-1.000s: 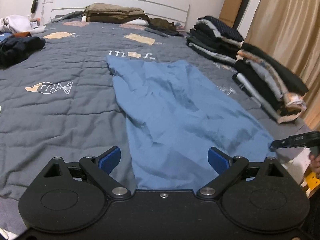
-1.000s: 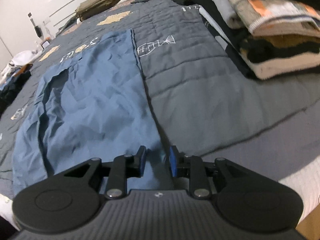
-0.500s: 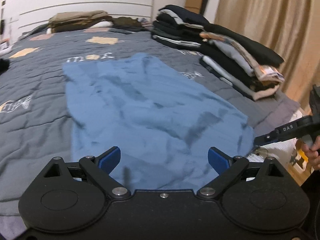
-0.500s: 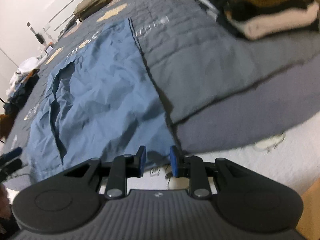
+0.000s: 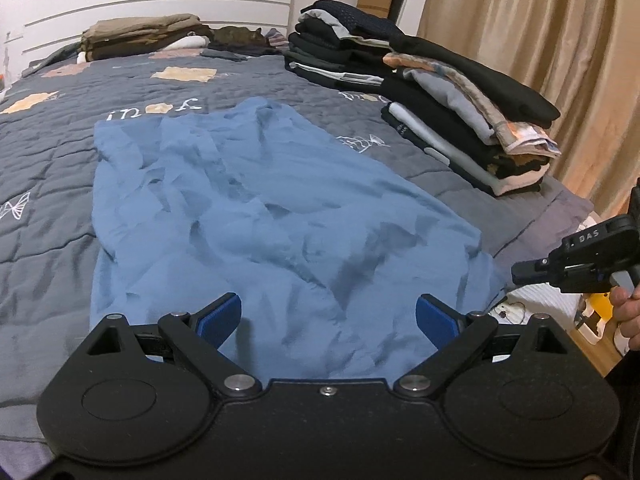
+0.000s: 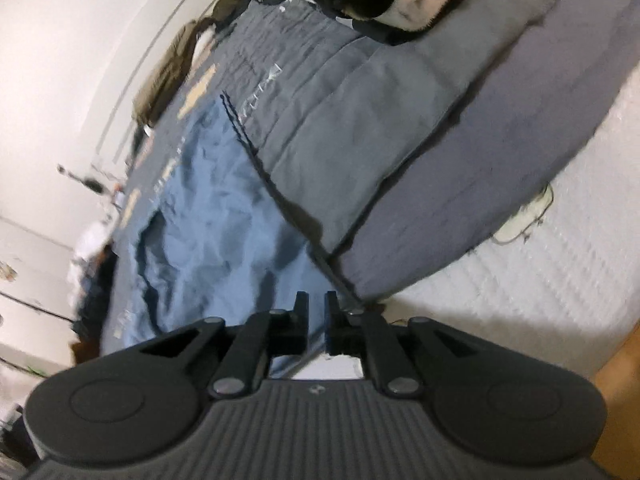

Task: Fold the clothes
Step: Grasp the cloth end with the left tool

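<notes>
A grey quilted bedspread fills the room's bed, and on it a wrinkled blue garment lies spread out directly ahead of the left gripper. Its long axis runs away from that gripper toward the headboard, the near hem reaching the bed's edge beneath the blue pads; which end is the collar cannot be told. The left gripper's jaws stand wide apart above the near hem, nothing between them.

Only the left wrist view takes in the stacks of folded clothes ahead and to the right of that gripper, the beige curtain behind them, and the right gripper from the side, a hand on its handle, its tip at the garment's right near corner.

Only the right wrist view, rolled sideways and blurred, shows the white mattress side below the bedspread and the garment's right edge as a dark line running away from the right gripper. There the jaws are closing, nearly together, with blue cloth seen in the narrow gap; whether the pads already press it cannot be told.
</notes>
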A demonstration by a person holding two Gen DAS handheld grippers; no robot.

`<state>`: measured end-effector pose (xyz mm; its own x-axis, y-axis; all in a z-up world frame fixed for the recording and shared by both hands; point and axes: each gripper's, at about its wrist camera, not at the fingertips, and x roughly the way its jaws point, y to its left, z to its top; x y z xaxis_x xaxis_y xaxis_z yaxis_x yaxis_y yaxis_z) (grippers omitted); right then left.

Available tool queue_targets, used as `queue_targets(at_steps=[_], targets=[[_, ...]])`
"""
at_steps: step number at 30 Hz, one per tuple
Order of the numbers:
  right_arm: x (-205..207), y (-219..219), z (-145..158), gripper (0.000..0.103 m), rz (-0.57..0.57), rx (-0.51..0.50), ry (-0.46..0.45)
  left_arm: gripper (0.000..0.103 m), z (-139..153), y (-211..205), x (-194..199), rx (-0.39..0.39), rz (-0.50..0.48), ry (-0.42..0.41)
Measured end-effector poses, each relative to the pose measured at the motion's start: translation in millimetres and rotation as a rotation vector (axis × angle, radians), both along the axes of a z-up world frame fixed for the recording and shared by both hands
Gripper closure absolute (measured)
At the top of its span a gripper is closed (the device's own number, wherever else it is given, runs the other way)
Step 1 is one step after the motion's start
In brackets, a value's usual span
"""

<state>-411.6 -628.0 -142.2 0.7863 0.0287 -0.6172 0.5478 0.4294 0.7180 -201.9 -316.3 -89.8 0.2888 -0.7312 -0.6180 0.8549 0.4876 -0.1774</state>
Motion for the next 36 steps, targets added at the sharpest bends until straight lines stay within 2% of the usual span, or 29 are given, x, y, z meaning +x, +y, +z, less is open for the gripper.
queue_targets(at_steps=[3,5,8,21,24,26,27,33,36], targets=[[-2,4,-5,0.088,-0.012,0.059,-0.044,0.009,-1,-3,0,0.001,-0.004,0.003],[2,6,-9,0.077,-0.016,0.093,-0.054,0.009,-2,-4,0,0.001,-0.006,0.004],[8,7,-16,0.07,-0.015,0.152,-0.075,0.009,-2,-5,-1,0.001,-0.01,0.001],[26,15,-34,0.064,-0.012,0.199,-0.024,0.009,-3,-9,-2,0.004,-0.014,-0.003],[24,15,-29,0.071,-0.031,0.166,-0.052,0.009,-3,-8,-2,0.005,-0.013,-0.004],[21,16,-22,0.095,-0.04,0.137,-0.077,0.009,-3,-7,-1,0.005,-0.011,-0.004],[19,16,-19,0.099,-0.05,0.129,-0.089,0.009,-3,-7,-1,0.005,-0.008,-0.002],[-3,18,-4,0.102,-0.108,0.119,-0.151,0.009,-3,-6,2,0.0,0.007,0.004],[-7,22,-6,0.102,-0.128,0.105,-0.123,0.009,-2,-7,2,0.001,0.003,0.001]])
